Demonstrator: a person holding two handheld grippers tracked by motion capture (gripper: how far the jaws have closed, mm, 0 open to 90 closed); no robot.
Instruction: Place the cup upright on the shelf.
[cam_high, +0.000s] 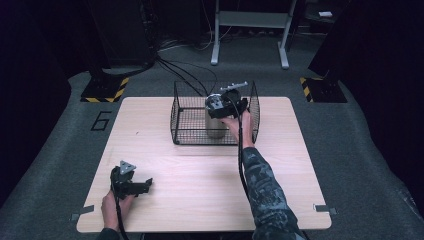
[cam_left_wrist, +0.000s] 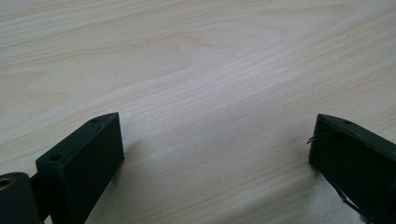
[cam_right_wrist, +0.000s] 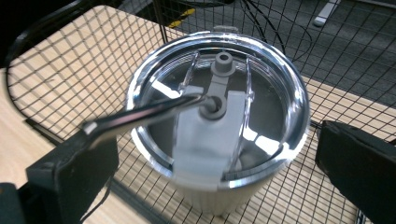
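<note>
- One tumbler (cam_high: 216, 119) stands upright inside the black wire basket (cam_high: 182, 115) at the far middle of the wooden table (cam_high: 200, 190), toward the basket's right half
- Tumbler body: cylindrical, matte beige-grey; in the right gripper view the tumbler (cam_right_wrist: 219, 196) carries a clear plastic lid (cam_right_wrist: 275, 93) with a bright reflective rim and a grey slider tab (cam_right_wrist: 205, 140) across its centre
- Right gripper (cam_high: 227, 106): held over the tumbler's top inside the basket; in its own view the right gripper (cam_right_wrist: 205, 154) has its jaws spread wide, one on each side of the lid, neither visibly touching it
- Metal strip (cam_right_wrist: 140, 114): a shiny bent piece runs from the left jaw of that view toward the lid's centre; what it is cannot be told
- Left gripper (cam_high: 131, 184): rests low at the near left of the table, well apart from the basket; in its own view the left gripper (cam_left_wrist: 215, 144) shows its jaws set wide apart with bare wood between them
- Hidden or unclear: the tumbler's base is cut off at the bottom edge of the right gripper view; in the high view the right gripper covers most of the lid, and the contents under the lid cannot be made out
</note>
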